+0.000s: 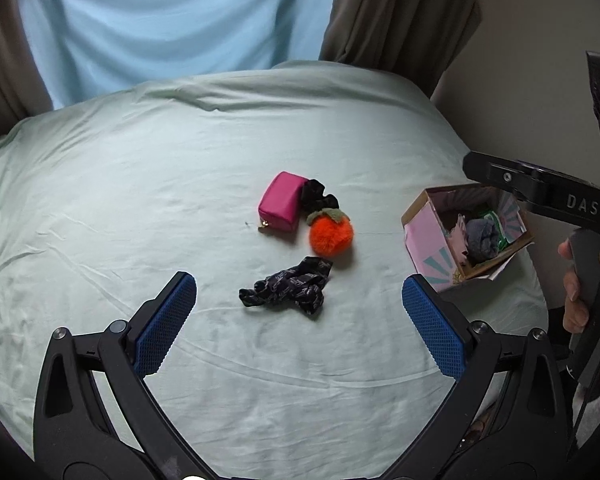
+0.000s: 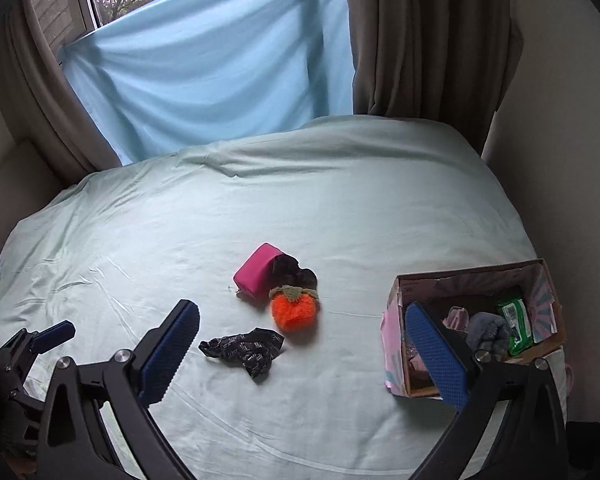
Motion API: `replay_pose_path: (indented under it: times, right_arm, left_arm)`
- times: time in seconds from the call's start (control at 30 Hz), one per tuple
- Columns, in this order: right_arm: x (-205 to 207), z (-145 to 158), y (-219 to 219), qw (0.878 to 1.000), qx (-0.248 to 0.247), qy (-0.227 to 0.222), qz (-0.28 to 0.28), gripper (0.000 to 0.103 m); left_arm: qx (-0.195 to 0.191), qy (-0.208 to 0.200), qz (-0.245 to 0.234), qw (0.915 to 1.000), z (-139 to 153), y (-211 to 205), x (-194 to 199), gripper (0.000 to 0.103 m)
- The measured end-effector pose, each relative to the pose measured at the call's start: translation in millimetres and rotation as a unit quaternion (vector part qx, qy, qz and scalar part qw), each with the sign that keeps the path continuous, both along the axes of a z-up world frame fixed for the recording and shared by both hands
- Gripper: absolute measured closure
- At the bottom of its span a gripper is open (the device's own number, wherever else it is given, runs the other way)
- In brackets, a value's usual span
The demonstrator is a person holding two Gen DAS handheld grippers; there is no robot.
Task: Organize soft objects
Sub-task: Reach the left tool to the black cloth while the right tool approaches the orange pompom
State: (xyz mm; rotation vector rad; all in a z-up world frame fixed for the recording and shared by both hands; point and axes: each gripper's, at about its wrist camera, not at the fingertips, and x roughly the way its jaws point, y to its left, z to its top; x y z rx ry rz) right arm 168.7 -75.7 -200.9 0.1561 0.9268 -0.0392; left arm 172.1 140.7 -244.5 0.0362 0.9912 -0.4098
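On the pale green bed sheet (image 1: 140,200) lie a pink pouch (image 1: 281,201), a black scrunchie (image 1: 319,196) beside it, a fuzzy orange fruit toy (image 1: 331,232) and a dark patterned cloth (image 1: 290,286). They also show in the right wrist view: pouch (image 2: 256,268), scrunchie (image 2: 294,274), toy (image 2: 294,311), cloth (image 2: 246,350). A cardboard box (image 1: 424,236) (image 2: 394,332) at the right holds a grey soft item (image 2: 488,332), a pink item (image 2: 456,317) and a green packet (image 2: 516,322). My left gripper (image 1: 300,308) is open, just short of the cloth. My right gripper (image 2: 302,344) is open and empty, its right finger over the box.
A light blue cloth (image 2: 204,72) hangs over the window behind the bed, with brown curtains (image 2: 424,40) on both sides. A wall (image 2: 560,140) runs along the bed's right edge. The left gripper's tip (image 2: 54,334) shows at the lower left of the right wrist view.
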Motion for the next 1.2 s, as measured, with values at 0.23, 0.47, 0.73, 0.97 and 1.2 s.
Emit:
replay_pose_path:
  times: [0.23,0.47,0.73,0.97,1.2]
  right_arm:
    - [69.3,-69.0,3.0,0.999,-0.006,0.027,0.031,0.0]
    - [127.7,-132.9,9.8,0.996,-0.019,0.064,0.059,0.0]
    - [168.7,-196.6,10.0,0.99,-0.017,0.115,0.085,0.002]
    - [194.5,-239.1,18.3,0.98,-0.033,0.15,0.124,0.002]
    - [200.9,-268.0,36.3,0.967,-0.06,0.176,0.172,0.038]
  left_arm:
    - [0.015,0.018,-0.026,0.9994,-67.6,-14.9,37.6,0.001]
    - [0.034,0.042,-0.055,0.997,-135.9,-32.3,67.8,0.001]
    - [0.064,0.069,-0.103,0.9902,-191.7,-53.4,86.2,0.007]
    - [0.067,0.113,-0.106,0.9855,-234.3,-67.8,99.0,0.007]
    - [0.098,0.128,-0.111,0.9807,-266.8,-77.2,99.8,0.008]
